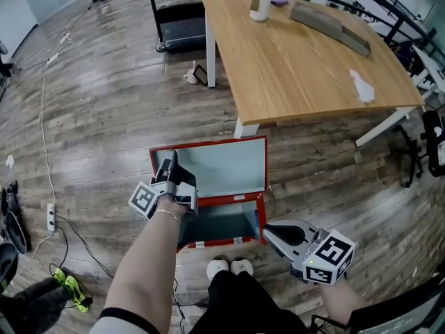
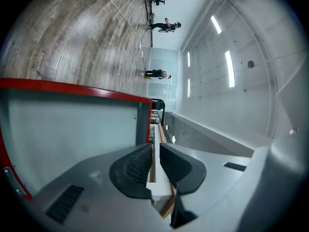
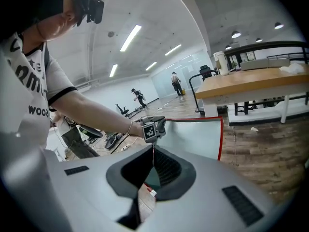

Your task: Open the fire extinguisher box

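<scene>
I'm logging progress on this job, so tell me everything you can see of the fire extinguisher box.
The fire extinguisher box is a red, metal-looking case on the wood floor, just in front of the table. Its lid is swung open, showing a pale grey inner face with a red rim. The inside looks dark. The shut left tool sits at the lid's left edge; contact is unclear.

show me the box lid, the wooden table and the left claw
box lid (image 1: 229,165), head view, grey inner panel
wooden table (image 1: 299,54), head view, bare top
left claw (image 2: 155,149), left gripper view, midway between its fingertips
</scene>
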